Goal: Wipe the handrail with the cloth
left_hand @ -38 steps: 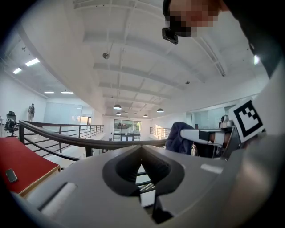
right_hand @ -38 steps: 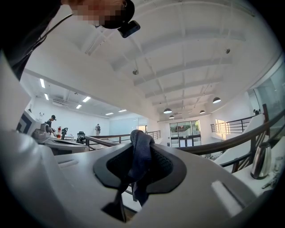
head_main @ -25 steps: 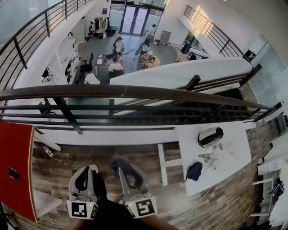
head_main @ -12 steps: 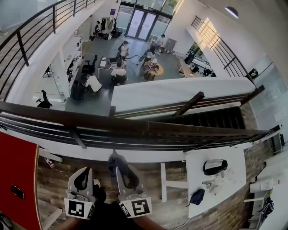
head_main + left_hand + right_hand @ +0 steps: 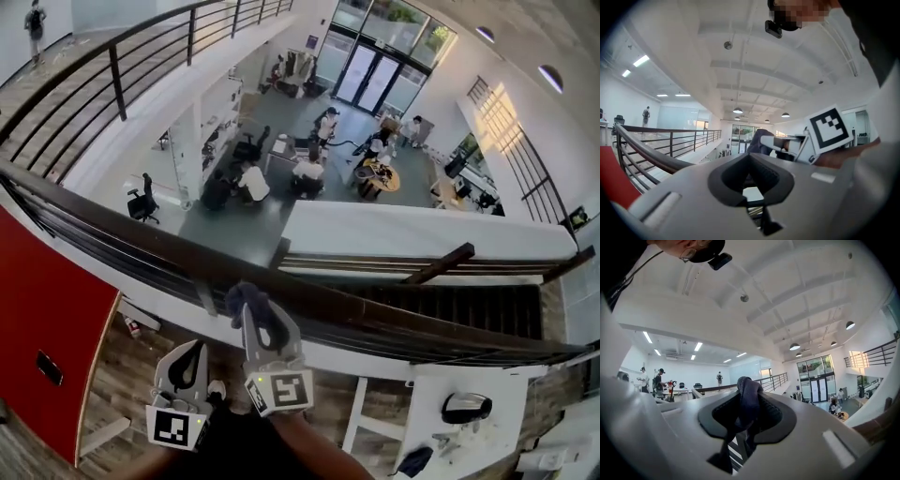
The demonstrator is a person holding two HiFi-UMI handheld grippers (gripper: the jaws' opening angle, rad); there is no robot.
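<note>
The dark handrail point(image 5: 112, 225) crosses the head view on a slant, from the left edge down to the lower right. My right gripper point(image 5: 251, 314) is shut on a dark blue-grey cloth point(image 5: 246, 296). The cloth bunches out past the jaw tips and lies at the near side of the rail; I cannot tell if it touches. In the right gripper view the cloth point(image 5: 750, 392) hangs between the jaws of my right gripper point(image 5: 746, 420). My left gripper point(image 5: 192, 352) is lower and to the left, short of the rail, shut and holding nothing. The left gripper view shows the left gripper point(image 5: 750, 165) and the rail point(image 5: 647, 152) at left.
Thinner bars point(image 5: 141, 272) run under the top rail. Beyond it is a deep drop to a lower floor with desks and people point(image 5: 309, 169). A red panel point(image 5: 47, 319) stands at the left. A white table point(image 5: 487, 441) lies at the lower right. A second railing point(image 5: 117, 70) lines the upper left.
The right gripper with the cloth has risen from low in the picture up to the handrail. The rail now slants across the view. The left gripper has stayed low.
</note>
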